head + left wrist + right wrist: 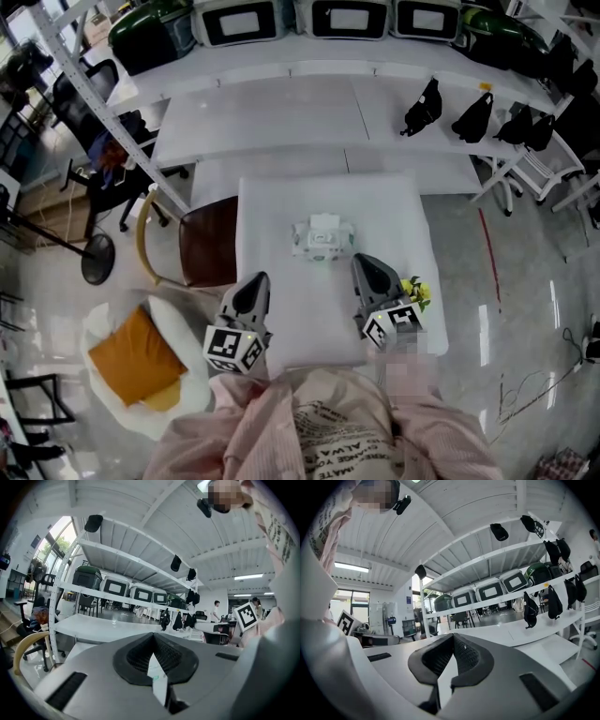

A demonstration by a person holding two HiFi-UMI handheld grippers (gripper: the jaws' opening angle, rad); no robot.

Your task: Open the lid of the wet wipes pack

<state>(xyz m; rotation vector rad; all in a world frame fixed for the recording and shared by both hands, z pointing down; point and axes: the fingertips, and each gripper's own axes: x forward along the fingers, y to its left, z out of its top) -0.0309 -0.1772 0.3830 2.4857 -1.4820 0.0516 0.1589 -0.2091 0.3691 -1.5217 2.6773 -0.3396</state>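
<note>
The wet wipes pack (pixel 323 240), white with green print, lies flat in the middle of the small white table (pixel 272 211). A white rectangular part sits on its far side; whether the lid is up I cannot tell. My left gripper (pixel 253 286) hovers over the table's near left, a little short of the pack, jaws together. My right gripper (pixel 367 267) is just right of and nearer than the pack, also shut and holding nothing. In the left gripper view the left gripper (pixel 152 637) points level at the shelves, pads met. In the right gripper view the right gripper (pixel 452 638) looks the same.
A small yellow and green thing (pixel 416 291) lies on the table beside the right gripper. A brown chair (pixel 208 242) stands left of the table, and an orange cushion (pixel 136 356) rests on a white seat. White shelves (pixel 281 103) with bins and dark bags run behind.
</note>
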